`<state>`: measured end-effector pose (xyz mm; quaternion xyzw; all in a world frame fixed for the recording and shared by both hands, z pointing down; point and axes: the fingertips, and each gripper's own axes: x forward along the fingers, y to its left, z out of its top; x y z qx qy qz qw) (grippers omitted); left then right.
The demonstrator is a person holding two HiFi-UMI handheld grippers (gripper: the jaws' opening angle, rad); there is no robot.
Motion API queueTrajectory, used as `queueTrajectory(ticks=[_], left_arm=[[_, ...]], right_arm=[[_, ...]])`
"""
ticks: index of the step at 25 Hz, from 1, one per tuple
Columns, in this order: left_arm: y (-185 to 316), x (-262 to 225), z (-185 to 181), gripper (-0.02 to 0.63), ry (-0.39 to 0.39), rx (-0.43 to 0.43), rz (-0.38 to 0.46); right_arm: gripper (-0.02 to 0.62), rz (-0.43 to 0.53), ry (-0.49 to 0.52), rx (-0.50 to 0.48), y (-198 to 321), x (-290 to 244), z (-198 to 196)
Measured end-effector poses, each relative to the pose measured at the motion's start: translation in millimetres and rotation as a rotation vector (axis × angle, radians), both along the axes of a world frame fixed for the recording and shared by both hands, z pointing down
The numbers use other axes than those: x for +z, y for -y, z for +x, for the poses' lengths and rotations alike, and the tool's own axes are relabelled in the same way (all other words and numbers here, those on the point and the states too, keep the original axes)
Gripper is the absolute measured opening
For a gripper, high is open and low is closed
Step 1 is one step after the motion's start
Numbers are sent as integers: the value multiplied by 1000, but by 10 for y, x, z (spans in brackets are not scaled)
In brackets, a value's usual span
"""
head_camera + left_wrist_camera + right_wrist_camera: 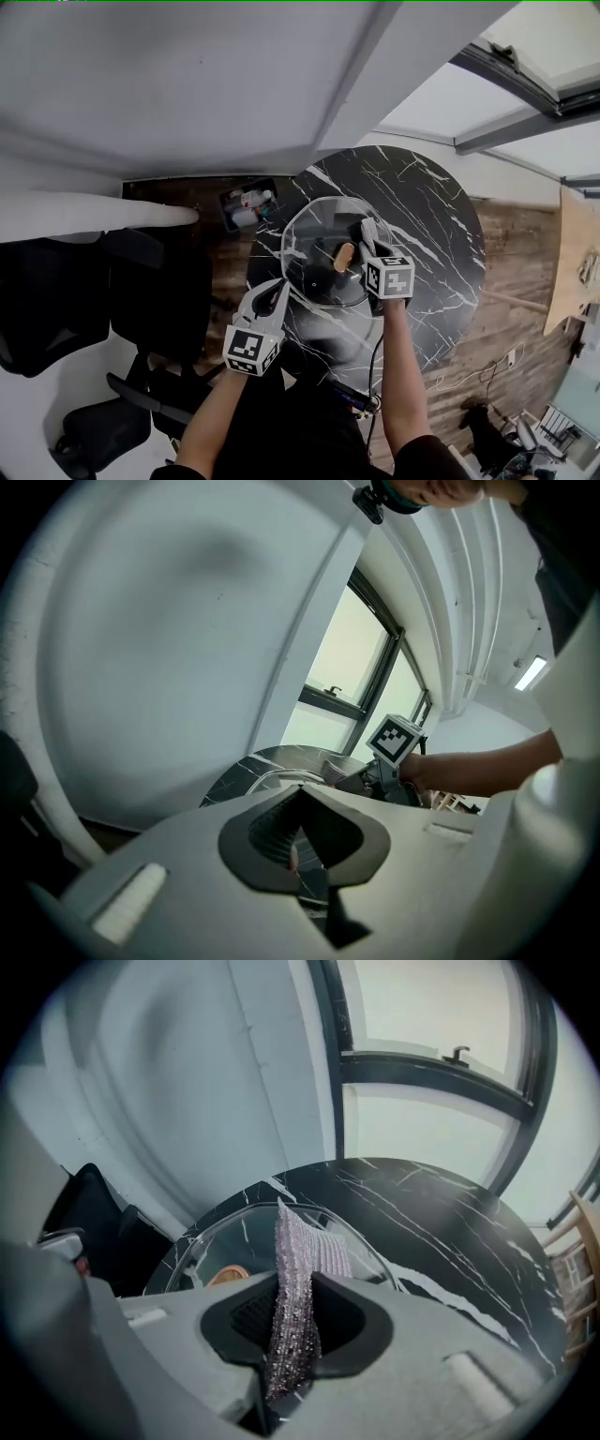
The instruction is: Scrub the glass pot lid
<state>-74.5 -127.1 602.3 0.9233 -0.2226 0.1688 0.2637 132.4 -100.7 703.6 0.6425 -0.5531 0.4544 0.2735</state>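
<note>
The round black marble table (441, 234) has bare top to the far and right. The domed clear glass pot lid (314, 234) with its round wooden knob (344, 255) lies on the near-left part, its rim close to the table's left edge. The left gripper (278, 289) is clamped on the lid's near-left rim. The right gripper (367, 230) pinches a pale lilac mesh scrubbing cloth (295, 1288), which lies on the glass right of the knob.

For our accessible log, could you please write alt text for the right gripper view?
The right gripper is shut on a silvery scrubbing cloth. Just beyond it, a glass pot lid lies on a black marble table near a window.
</note>
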Motion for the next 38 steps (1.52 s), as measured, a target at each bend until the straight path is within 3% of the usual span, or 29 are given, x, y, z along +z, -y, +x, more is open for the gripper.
queueTrajectory(ticks=[18, 32, 38], left_arm=[[179, 90, -302, 2, -8, -52, -22], [291, 128, -468, 2, -7, -100, -21], [278, 139, -518, 2, -6, -117, -24]], right_arm=[[75, -97, -13, -336, 754, 131, -222], [77, -127, -16, -800, 966, 134, -1123], [77, -154, -101, -978, 735, 150, -1497]])
